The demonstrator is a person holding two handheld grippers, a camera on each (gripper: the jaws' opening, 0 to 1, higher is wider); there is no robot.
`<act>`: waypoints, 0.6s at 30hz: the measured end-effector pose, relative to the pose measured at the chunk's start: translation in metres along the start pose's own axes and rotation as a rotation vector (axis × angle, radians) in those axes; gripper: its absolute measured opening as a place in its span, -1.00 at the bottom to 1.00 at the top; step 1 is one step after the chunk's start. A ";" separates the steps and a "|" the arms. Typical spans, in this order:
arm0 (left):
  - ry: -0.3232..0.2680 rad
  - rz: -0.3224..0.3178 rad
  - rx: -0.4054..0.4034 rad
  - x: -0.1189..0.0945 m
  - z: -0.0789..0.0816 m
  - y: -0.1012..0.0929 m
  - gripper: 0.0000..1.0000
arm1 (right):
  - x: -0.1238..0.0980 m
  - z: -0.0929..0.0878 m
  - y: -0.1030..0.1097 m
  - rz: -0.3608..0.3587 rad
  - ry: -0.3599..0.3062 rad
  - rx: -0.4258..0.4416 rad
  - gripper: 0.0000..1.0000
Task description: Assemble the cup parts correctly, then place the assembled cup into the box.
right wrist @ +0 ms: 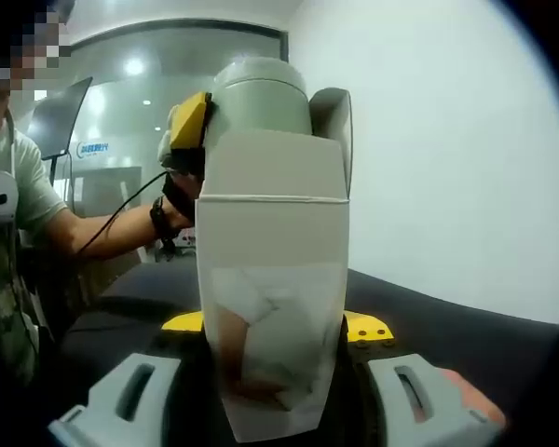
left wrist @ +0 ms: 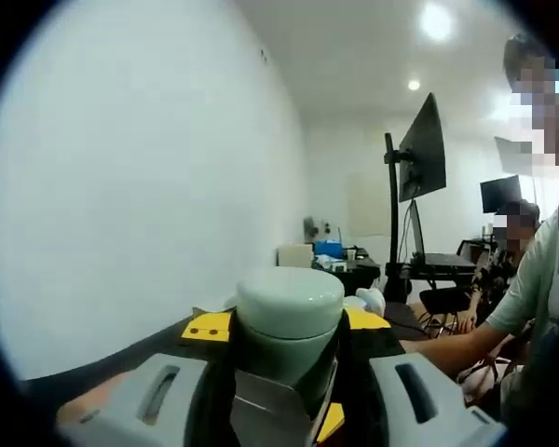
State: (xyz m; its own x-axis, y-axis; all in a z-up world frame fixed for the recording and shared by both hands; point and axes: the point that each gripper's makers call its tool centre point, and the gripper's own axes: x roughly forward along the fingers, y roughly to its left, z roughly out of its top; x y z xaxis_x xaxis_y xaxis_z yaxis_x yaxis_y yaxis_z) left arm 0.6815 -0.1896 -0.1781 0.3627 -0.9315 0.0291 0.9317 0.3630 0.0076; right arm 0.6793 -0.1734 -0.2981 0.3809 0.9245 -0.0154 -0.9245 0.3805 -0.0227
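Note:
A pale green domed lid (left wrist: pixel 289 303) sits between the yellow pads (left wrist: pixel 208 326) of my left gripper (left wrist: pixel 289 326), which is shut on it. Under the lid, the cup's grey-white body (left wrist: pixel 275 400) rises from the bottom of the left gripper view. In the right gripper view the tall cup body (right wrist: pixel 275 307), white above and translucent below, stands upright in my right gripper (right wrist: pixel 275 328), which is shut on it. The lid (right wrist: pixel 261 88) rests on top of the cup, with the left gripper (right wrist: pixel 261 116) clamped around it from the left.
A person in a light shirt (left wrist: pixel 536 279) is close on one side, with a forearm (right wrist: pixel 102 228) reaching in. A monitor on a stand (left wrist: pixel 421 149) and desks stand further back. A dark tabletop (right wrist: pixel 447 326) lies below, and a white wall (left wrist: pixel 140 186) is close by.

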 end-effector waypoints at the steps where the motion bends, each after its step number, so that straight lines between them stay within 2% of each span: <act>1: 0.002 -0.001 -0.002 -0.001 0.000 0.001 -0.25 | 0.000 0.000 0.000 -0.001 0.001 -0.002 0.00; 4: 0.008 0.000 -0.007 -0.001 0.003 0.006 -0.25 | 0.000 0.000 -0.002 -0.003 0.002 -0.001 0.00; 18: -0.001 0.013 0.012 -0.001 0.004 0.008 -0.14 | -0.001 0.000 -0.004 -0.008 0.005 0.001 0.01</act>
State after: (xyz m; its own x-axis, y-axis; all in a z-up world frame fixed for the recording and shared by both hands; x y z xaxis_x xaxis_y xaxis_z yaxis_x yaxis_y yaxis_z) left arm 0.6881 -0.1854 -0.1741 0.3747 -0.9267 0.0298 0.9267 0.3753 0.0189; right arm 0.6824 -0.1758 -0.2982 0.3881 0.9214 -0.0205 -0.9215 0.3877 -0.0216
